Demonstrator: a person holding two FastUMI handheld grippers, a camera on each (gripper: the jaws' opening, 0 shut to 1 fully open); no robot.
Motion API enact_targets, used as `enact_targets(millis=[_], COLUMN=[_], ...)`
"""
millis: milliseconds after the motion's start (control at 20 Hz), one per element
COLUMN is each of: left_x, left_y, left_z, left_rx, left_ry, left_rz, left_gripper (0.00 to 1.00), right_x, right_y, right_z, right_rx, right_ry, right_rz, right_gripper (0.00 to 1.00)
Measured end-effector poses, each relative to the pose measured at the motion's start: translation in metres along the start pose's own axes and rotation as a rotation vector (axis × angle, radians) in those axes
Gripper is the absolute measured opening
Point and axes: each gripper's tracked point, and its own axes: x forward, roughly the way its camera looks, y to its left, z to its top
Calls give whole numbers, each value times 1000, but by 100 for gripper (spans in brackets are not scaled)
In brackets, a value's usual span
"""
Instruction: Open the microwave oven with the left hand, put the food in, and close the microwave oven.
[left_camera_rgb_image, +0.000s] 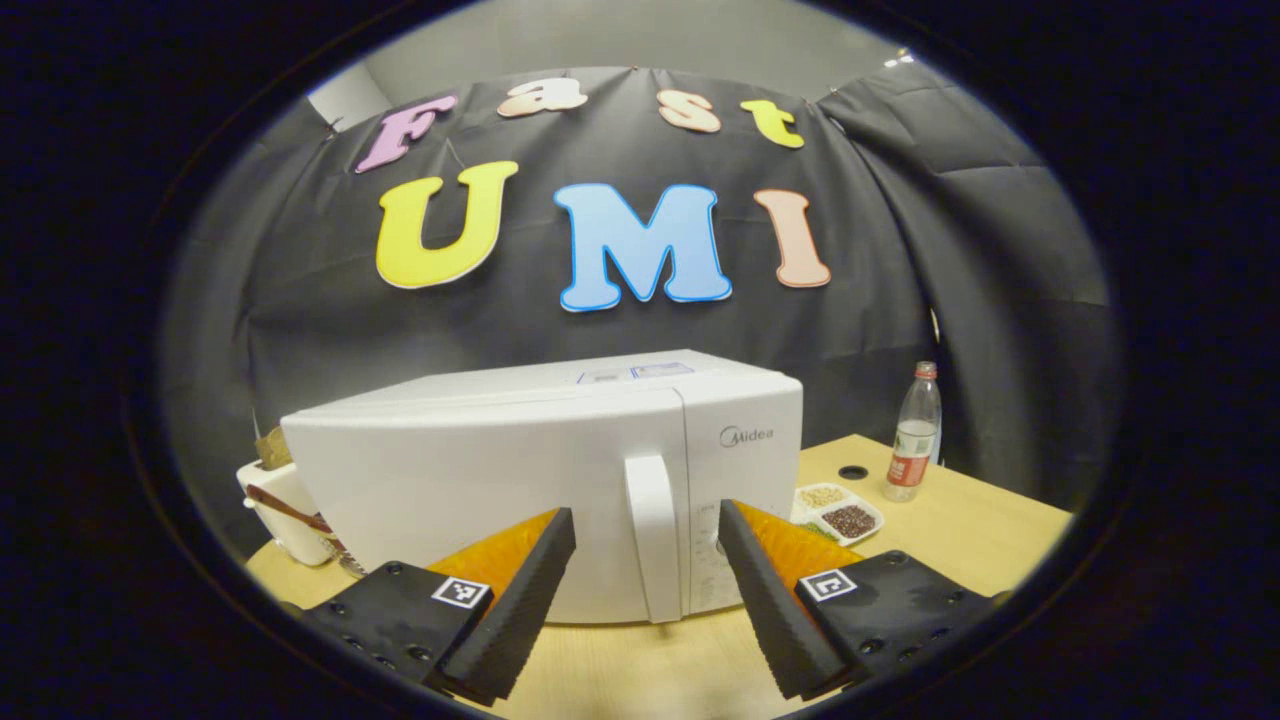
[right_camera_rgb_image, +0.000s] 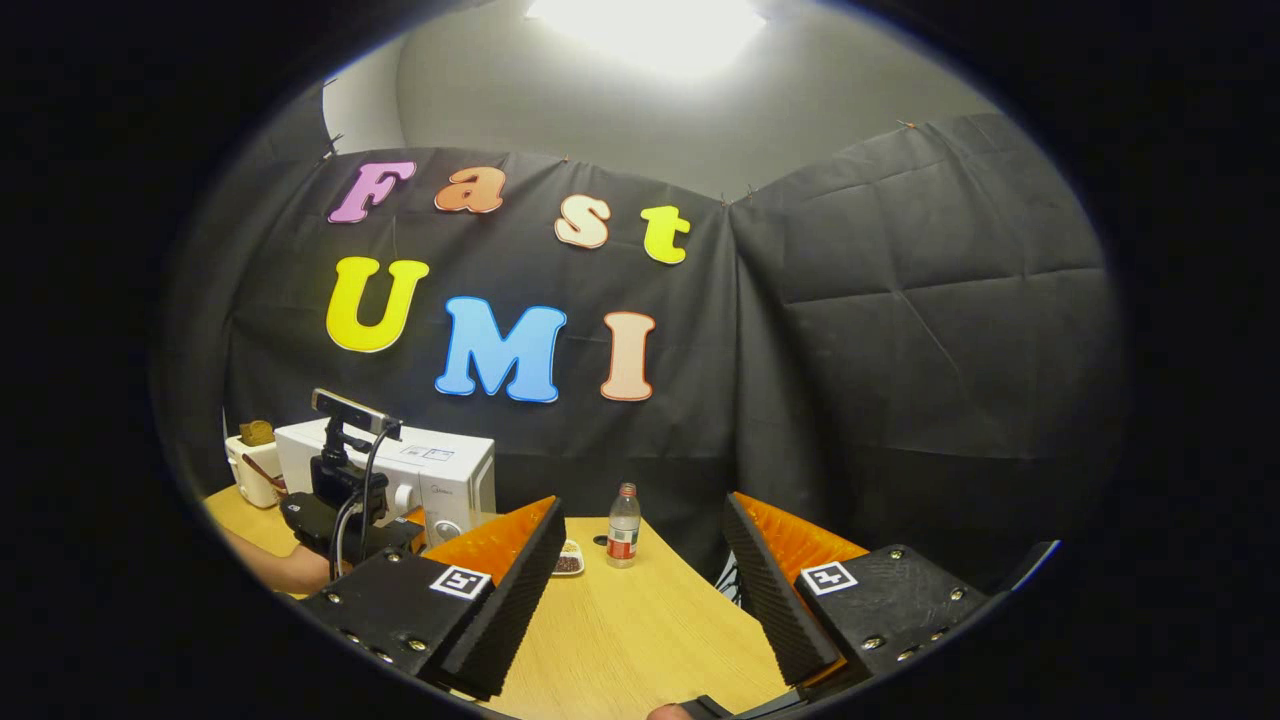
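Squarely ahead of the left gripper (left_camera_rgb_image: 647, 545), the microwave oven's door handle (left_camera_rgb_image: 651, 535) sits between its spread fingers, apparently lined up for pulling the shut door. Right gripper (right_camera_rgb_image: 643, 560) hangs released over the table (right_camera_rgb_image: 640, 640); the food tray (left_camera_rgb_image: 838, 512) waits right of the microwave oven (left_camera_rgb_image: 540, 470).

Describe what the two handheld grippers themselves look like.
Both the left gripper and right gripper have black bolted bodies carrying small square black-and-white markers and two wedge-shaped ribbed fingers. In the right gripper view, the left gripper carries a bar-shaped camera and black cables.
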Motion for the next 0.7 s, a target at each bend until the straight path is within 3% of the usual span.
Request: enact_targets(millis=[250,300,450,700], left_x=[15,16,18,17], left_y=[-6,-4,-5,-6], left_z=[-16,-14,-12,-12], left_rx=[9,9,2,-5], left_ry=[49,45,51,91], left_rz=[4,12,12,4], left_gripper=[82,76,43,29], right_x=[-2,-1,0,5], right_y=[-7,-8,-11,-12], right_z=[-2,-2,-4,-5], right_rx=[-11,-12,-12,3], right_ry=[8,9,11,14], right_rz=[-10,-11,-11,7], right_gripper=[96,97,97,97])
